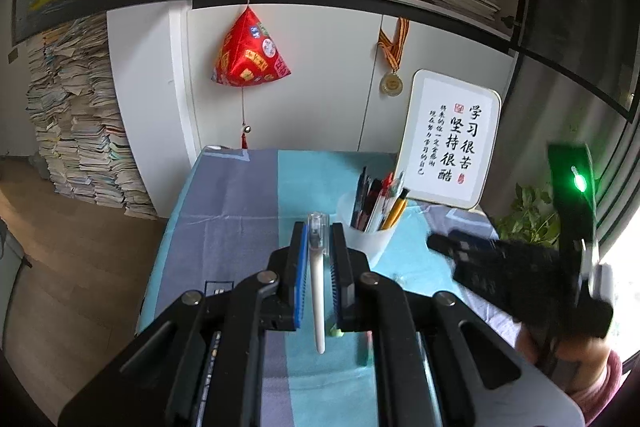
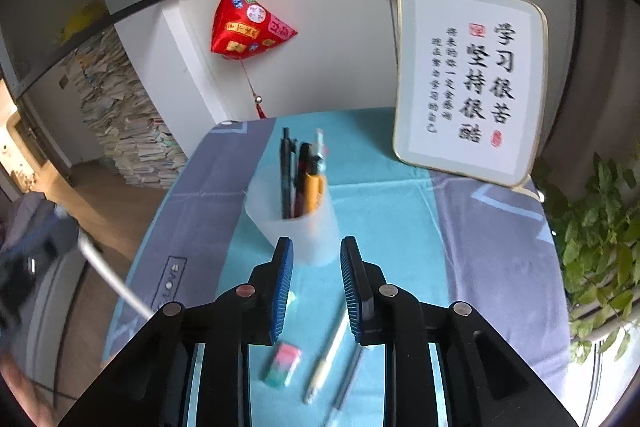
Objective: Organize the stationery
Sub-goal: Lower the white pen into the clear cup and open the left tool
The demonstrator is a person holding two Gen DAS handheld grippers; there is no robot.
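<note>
step: carrying pen to cup | left gripper (image 1: 319, 247) clamps white pen (image 1: 318, 291), frame centre; pen cup (image 1: 370, 241) right of it | right gripper (image 2: 316, 279) spread, empty; eraser (image 2: 283, 363), pens below | next: lift over the cup's rim, release

Matt woven tablecloth (image 2: 400, 219), frosted plastic pen cup (image 2: 304, 227), smooth white plastic pen (image 1: 317, 291), wood-look floor (image 1: 72, 259).

Framed sign (image 2: 470, 83): 学习很苦 坚持很酷
</note>
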